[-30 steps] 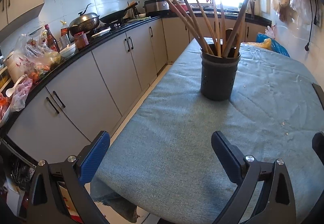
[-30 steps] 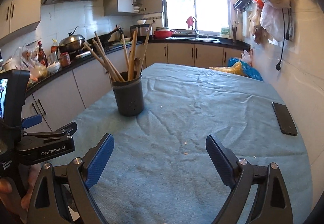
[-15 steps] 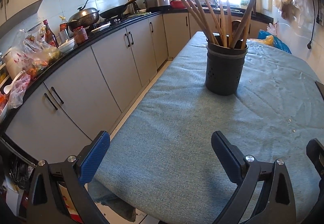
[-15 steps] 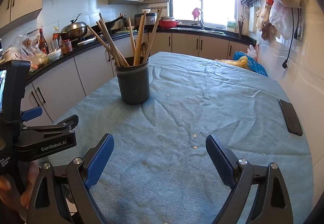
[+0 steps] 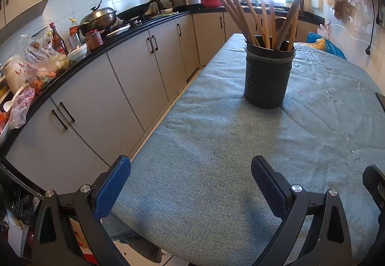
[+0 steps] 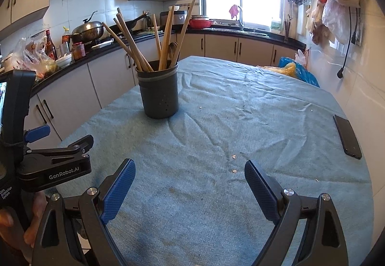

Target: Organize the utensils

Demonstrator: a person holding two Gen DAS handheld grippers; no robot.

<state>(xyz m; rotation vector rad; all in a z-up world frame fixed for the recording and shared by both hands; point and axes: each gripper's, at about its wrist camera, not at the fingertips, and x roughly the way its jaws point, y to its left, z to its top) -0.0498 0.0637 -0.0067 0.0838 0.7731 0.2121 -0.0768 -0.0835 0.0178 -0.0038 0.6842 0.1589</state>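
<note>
My left claw (image 5: 190, 184) hangs with its jaws spread wide and nothing between them, low over the near edge of the cloth-covered counter (image 5: 216, 157). My right claw (image 6: 190, 184) is likewise spread and holds nothing, above the same cloth. Ahead of both, well apart from them, a dark perforated utensil holder (image 6: 158, 95) stands upright on the counter, wooden utensils (image 6: 166, 35) fanning out of it. A black phone (image 6: 347, 136) lies flat near the counter's right edge.

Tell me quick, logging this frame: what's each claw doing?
Left claw: open, holding nothing.
Right claw: open, holding nothing.
</note>
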